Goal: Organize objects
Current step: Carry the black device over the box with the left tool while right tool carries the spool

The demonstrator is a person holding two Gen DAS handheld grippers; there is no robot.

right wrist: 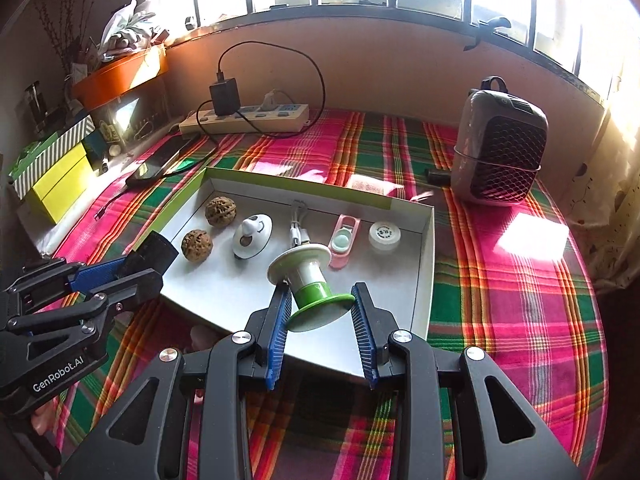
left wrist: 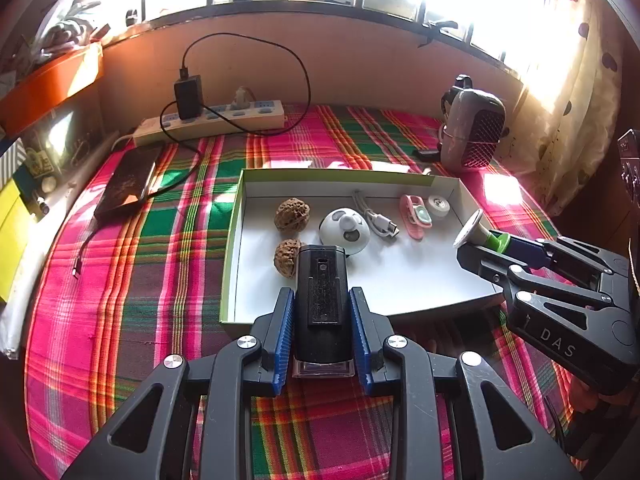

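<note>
my left gripper [left wrist: 322, 332] sits at the bottom centre of its own view, blue pads clamped on a black device [left wrist: 322, 304], a boxy block with a ribbed clip plate on its upper face and a clear plastic end pointing back at me. my right gripper [right wrist: 322, 332] is closed on a spool [right wrist: 310, 284] at the lower middle of its view: white flange at the far end, pale core, bright green collar and green flange nearest me, tilted to the left. both loads hang over the near edge of the white tray [left wrist: 424, 280], a shallow cardboard box with lime-green outer walls, lying in mid-frame on the pink, green and orange plaid cloth [left wrist: 132, 280].

inside the tray, from left to right: two wrinkled brown walnuts [left wrist: 291, 215], a white dome-shaped gadget [left wrist: 346, 230], a coiled white cable [left wrist: 376, 220], a pink clip [left wrist: 416, 216] and a small white round case [left wrist: 439, 205] in the far right corner.

beyond, at left, a dark phone [left wrist: 128, 184] lies on the cloth; a power strip [left wrist: 212, 120] with a black charger runs along the wall, and a grey mesh-fronted fan [left wrist: 474, 128] stands at upper right.
</note>
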